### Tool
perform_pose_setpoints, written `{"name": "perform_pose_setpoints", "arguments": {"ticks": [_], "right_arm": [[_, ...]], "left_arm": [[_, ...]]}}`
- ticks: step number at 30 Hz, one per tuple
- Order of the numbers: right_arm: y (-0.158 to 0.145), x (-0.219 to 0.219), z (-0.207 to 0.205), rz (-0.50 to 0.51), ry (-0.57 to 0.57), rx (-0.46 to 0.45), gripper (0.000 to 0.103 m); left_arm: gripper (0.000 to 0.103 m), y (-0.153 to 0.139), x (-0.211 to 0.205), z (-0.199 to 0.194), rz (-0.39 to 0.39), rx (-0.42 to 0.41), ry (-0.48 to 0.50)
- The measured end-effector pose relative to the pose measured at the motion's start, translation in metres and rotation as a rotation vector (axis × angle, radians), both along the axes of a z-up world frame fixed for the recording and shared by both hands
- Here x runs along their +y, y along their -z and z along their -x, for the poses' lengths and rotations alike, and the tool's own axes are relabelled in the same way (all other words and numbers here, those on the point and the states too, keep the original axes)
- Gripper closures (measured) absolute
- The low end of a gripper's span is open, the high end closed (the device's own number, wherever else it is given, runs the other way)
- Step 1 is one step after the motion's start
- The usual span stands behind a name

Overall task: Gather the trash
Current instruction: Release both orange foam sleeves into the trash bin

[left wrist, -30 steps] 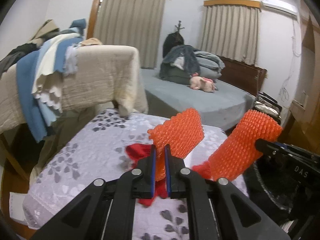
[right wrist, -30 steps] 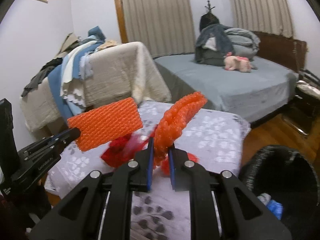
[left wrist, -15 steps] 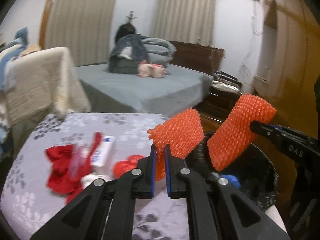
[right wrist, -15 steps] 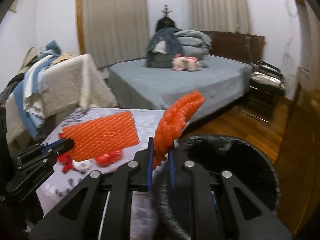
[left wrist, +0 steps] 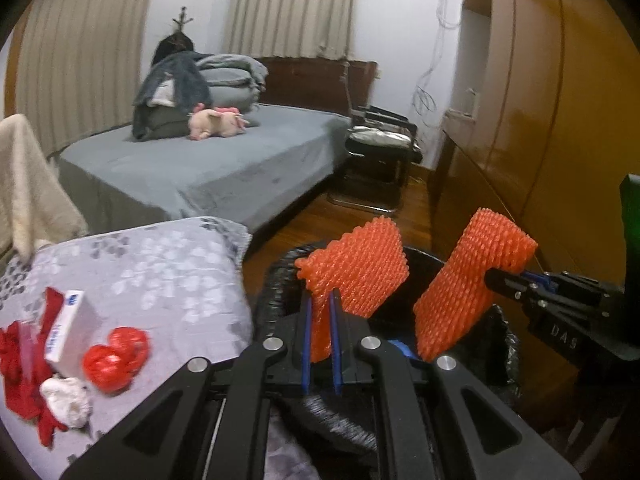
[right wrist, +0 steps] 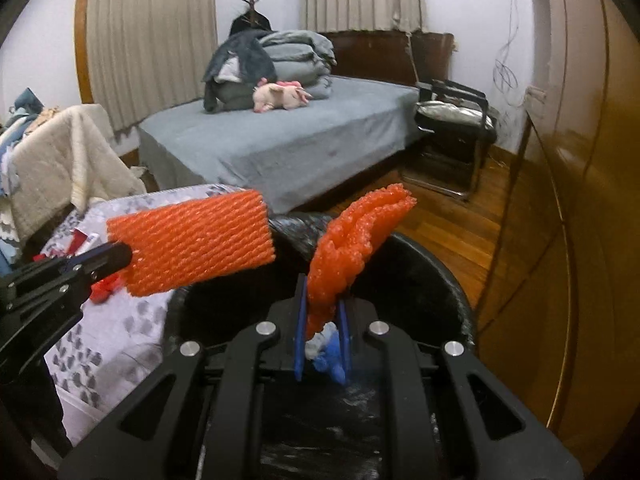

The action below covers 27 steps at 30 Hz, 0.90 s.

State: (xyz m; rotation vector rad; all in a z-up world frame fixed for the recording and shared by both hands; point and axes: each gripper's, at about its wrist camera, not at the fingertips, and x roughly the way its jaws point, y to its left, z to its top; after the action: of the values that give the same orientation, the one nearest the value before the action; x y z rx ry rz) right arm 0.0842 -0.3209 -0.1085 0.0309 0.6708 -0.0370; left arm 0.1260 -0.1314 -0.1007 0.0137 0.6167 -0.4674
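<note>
My left gripper is shut on an orange foam net, held upright over the near rim of the black lined trash bin. To its right, the right gripper pinches a second orange foam net above the same bin. In the right wrist view, my right gripper is shut on its folded foam net over the bin's opening. Blue and white scraps lie inside. At the left, the left gripper carries its flat net.
The floral-cloth table left of the bin carries a red crumpled wrapper, a white box, a white wad and red scraps. A grey bed, a black chair and a wooden wardrobe stand beyond.
Both grippers swung right from above the table to above the trash bin, each still carrying its foam net. The table's litter has slid to the left of the view.
</note>
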Motion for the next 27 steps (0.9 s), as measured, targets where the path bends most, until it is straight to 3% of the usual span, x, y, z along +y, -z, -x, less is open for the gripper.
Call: {"name": "perform_pose_setpoints", "arguments": {"ticks": [6, 8, 9, 10, 11, 18, 20, 24, 27], "right_arm": [[0.017, -0.017, 0.002, -0.015, 0.025, 0.031, 0.087], [0.022, -0.018, 0.001, -0.011, 0.025, 0.054, 0.080], [0.024, -0.018, 0.000, -0.009, 0.025, 0.066, 0.076], [0.025, -0.019, -0.002, -0.007, 0.028, 0.077, 0.067], [0.026, -0.019, -0.003, -0.006, 0.034, 0.085, 0.059], [0.027, -0.019, 0.001, 0.010, 0.065, 0.089, 0.029], [0.024, -0.018, 0.003, 0.017, 0.069, 0.074, 0.013], [0.013, -0.007, 0.002, 0.011, 0.055, 0.029, 0.010], [0.007, 0.007, -0.002, -0.019, 0.032, 0.000, 0.009]], "left_arm": [[0.093, 0.013, -0.021, -0.006, -0.012, 0.027, 0.047], [0.078, 0.016, -0.023, -0.007, -0.013, 0.038, 0.056], [0.056, 0.018, -0.023, -0.007, -0.012, 0.047, 0.058], [0.041, 0.019, -0.023, -0.007, -0.011, 0.051, 0.057], [0.040, 0.019, -0.022, -0.006, -0.011, 0.050, 0.055], [0.030, 0.017, -0.004, -0.001, -0.016, 0.035, 0.028], [0.024, 0.013, 0.008, 0.004, -0.013, 0.013, 0.004], [0.009, 0.005, 0.035, 0.011, 0.009, -0.016, -0.057], [0.006, 0.000, 0.059, 0.017, 0.009, -0.041, -0.115]]}}
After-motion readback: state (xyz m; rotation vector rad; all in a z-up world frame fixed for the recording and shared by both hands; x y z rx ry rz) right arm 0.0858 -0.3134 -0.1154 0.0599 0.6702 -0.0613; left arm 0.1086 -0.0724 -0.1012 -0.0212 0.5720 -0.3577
